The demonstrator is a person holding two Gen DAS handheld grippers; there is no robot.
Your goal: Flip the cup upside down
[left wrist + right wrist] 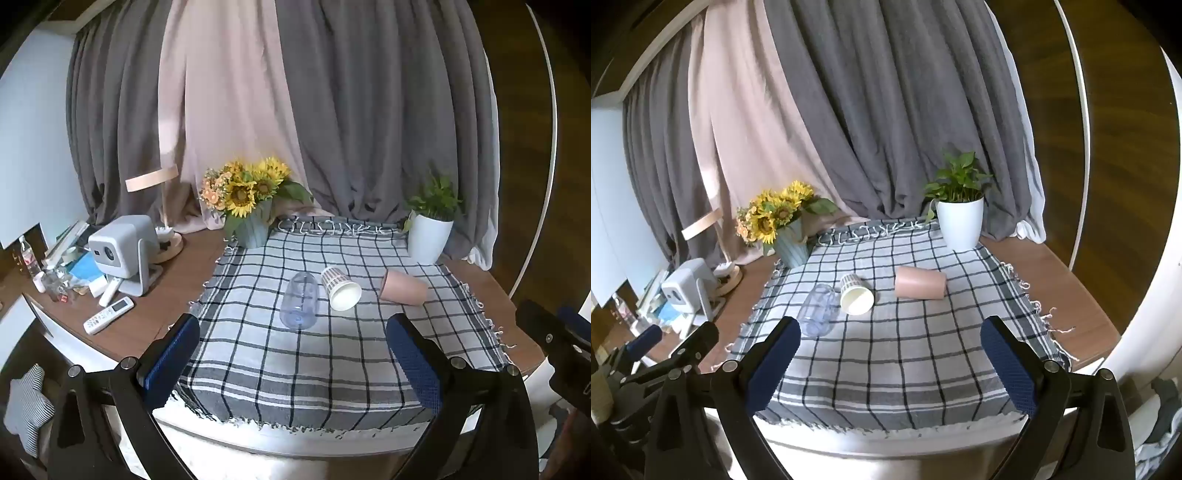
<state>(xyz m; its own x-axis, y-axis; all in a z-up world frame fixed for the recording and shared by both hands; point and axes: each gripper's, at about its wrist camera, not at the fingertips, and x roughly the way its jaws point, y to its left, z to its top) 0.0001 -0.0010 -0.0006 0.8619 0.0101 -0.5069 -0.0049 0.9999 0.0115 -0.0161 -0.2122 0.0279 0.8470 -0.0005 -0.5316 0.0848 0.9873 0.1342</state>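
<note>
A table covered by a checked cloth (pixel 317 369) fills the middle of both wrist views. Three cups lie on their sides in a row across the cloth's centre. In the left wrist view, a clear plastic cup (pixel 300 301) sits at about 12 o'clock from the left gripper (pixel 293 363), a white paper cup (pixel 340 288) with a striped band lies just beside it at 1 o'clock with its open mouth facing the camera, and a pink cup (pixel 403 287) rests well apart at 2 o'clock. None is upside down yet.

The left gripper's jaws stand wide apart and hold nothing. The right gripper (pixel 888 363) likewise has its jaws spread and empty; from it the pink cup (pixel 921 282) lies at 12 o'clock.

A vase of sunflowers (pixel 251 206) and a potted plant (pixel 430 225) stand at the cloth's far corners.

Likely risks: a cup on its side may roll away when one finger touches it first; the thin paper cup may crush under a firm squeeze; the clear and paper cups sit so close that reaching for one could knock the other.
</note>
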